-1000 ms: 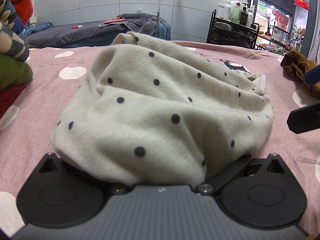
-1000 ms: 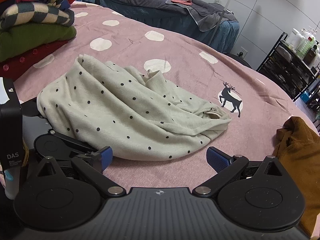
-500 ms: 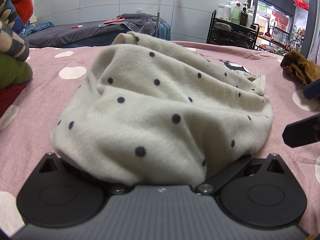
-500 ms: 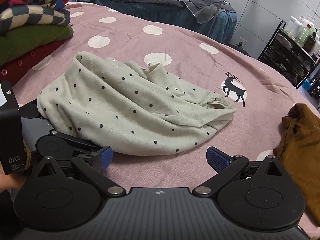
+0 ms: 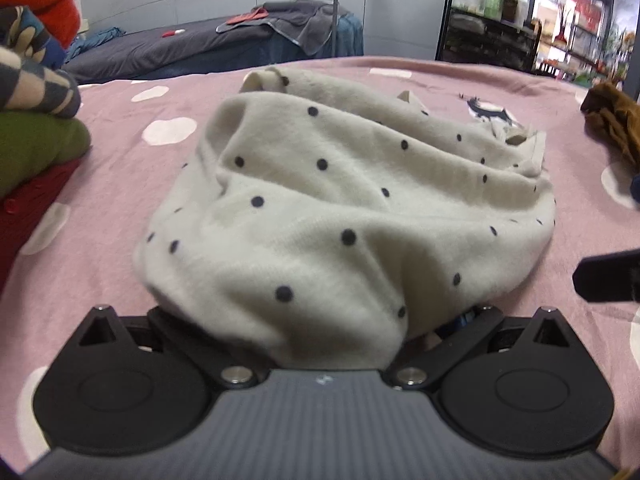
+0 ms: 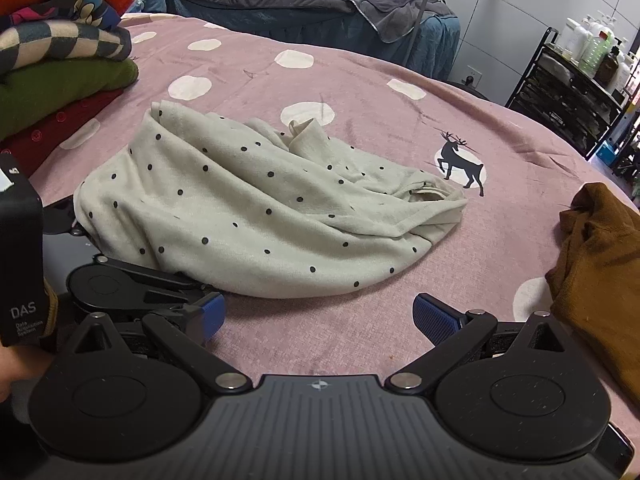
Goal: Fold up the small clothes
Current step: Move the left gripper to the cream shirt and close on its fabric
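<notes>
A cream garment with dark polka dots (image 6: 256,208) lies bunched on the pink spotted bedcover (image 6: 360,80). In the left wrist view the garment (image 5: 340,208) fills the middle and drapes over my left gripper (image 5: 320,336), hiding both fingertips; the linkage arms are spread, so the jaws stand open under the cloth. The left gripper body also shows in the right wrist view (image 6: 132,284) at the garment's near left edge. My right gripper (image 6: 320,316) is open and empty, its blue pads (image 6: 434,318) just short of the garment's near edge.
A stack of folded clothes (image 6: 60,60) stands at the left. A brown garment (image 6: 600,264) lies crumpled at the right. A dark massage bed (image 6: 320,4) and a black shelf with bottles (image 6: 572,92) stand beyond the bed.
The left gripper has pulled back and lifted a little, so the garment looks farther away and more of its left linkage shows. The right gripper has risen and drawn back slightly.
</notes>
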